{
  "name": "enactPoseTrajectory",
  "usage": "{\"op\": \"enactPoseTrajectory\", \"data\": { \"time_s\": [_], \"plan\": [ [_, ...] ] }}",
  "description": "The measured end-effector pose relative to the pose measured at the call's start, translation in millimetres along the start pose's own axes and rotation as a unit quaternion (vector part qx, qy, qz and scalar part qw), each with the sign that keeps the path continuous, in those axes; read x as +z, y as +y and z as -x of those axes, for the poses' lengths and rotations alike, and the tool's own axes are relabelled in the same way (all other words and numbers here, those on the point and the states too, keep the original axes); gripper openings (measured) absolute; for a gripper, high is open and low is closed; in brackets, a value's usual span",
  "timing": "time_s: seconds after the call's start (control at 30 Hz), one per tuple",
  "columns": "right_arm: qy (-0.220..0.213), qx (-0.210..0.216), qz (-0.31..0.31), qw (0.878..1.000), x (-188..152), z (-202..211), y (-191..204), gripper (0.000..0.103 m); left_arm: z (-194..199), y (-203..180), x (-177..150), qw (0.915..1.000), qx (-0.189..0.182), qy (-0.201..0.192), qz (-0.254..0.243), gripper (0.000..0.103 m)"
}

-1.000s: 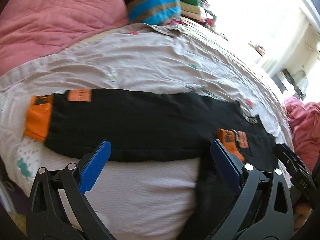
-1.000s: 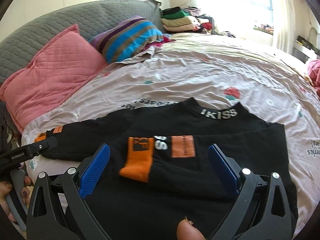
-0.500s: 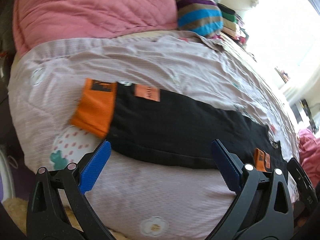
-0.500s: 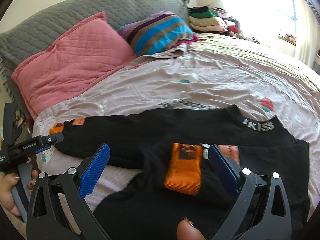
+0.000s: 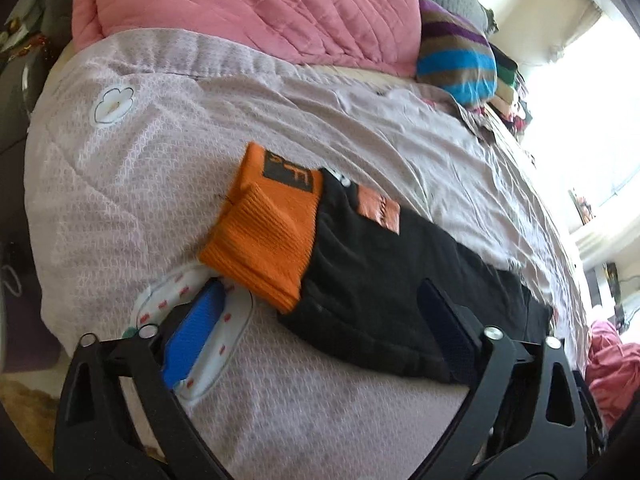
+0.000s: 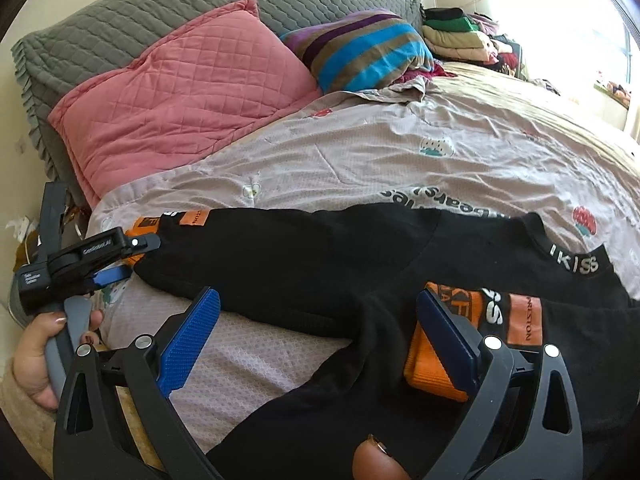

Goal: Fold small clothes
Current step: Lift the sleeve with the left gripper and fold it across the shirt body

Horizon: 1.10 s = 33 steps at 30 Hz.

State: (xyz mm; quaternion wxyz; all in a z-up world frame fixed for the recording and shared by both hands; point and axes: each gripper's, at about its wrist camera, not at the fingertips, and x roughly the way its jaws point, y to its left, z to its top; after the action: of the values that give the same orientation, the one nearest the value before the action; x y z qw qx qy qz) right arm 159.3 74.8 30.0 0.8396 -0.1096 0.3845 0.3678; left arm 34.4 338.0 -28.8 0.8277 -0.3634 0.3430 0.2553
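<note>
A bed (image 6: 360, 152) with a pink pillow (image 6: 180, 92) carries a black sweatshirt (image 6: 320, 264) laid flat. The left gripper (image 5: 320, 312), its jaws just narrowing but still released, straddles the orange cuff (image 5: 264, 240); the right gripper (image 6: 320, 332) hangs spread wide over the folded sleeve.

We've got bright daylight from the window (image 6: 628, 40) blowing out the right side, heavy fisheye warping, slight blur.
</note>
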Motion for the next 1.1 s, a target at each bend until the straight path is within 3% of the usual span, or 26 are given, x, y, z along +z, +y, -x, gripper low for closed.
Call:
{"op": "enactPoseTrajectory", "data": {
  "time_s": [0.03,0.1,0.13,0.17,0.2,0.53,1.1],
  "plan": [
    [0.001,-0.001,-0.002,1.0,-1,0,-1,0.098,-1,1,1,1.0,0.001,-0.003,0.001,0.079],
    [0.002,-0.003,-0.006,1.0,-2,0,-4,0.098,-4,2,5,0.9999,0.003,-0.008,0.007,0.059],
    [0.002,-0.004,-0.009,1.0,-3,0,-7,0.098,-6,2,7,0.9999,0.004,-0.008,0.008,0.054],
    [0.001,-0.005,-0.013,1.0,-4,1,-9,0.098,-8,2,9,0.9999,0.005,-0.01,0.009,0.036],
    [0.0,-0.005,-0.019,1.0,-4,2,-13,0.098,-8,2,11,0.9999,0.003,-0.011,0.009,0.005],
    [-0.016,-0.015,-0.067,0.998,-14,25,-45,0.098,33,-35,16,0.9966,-0.061,-0.05,-0.025,0.006],
    [-0.048,-0.061,-0.142,0.987,-45,90,-110,0.098,83,-156,3,0.9807,-0.135,-0.062,-0.127,0.006]
  ]
}}
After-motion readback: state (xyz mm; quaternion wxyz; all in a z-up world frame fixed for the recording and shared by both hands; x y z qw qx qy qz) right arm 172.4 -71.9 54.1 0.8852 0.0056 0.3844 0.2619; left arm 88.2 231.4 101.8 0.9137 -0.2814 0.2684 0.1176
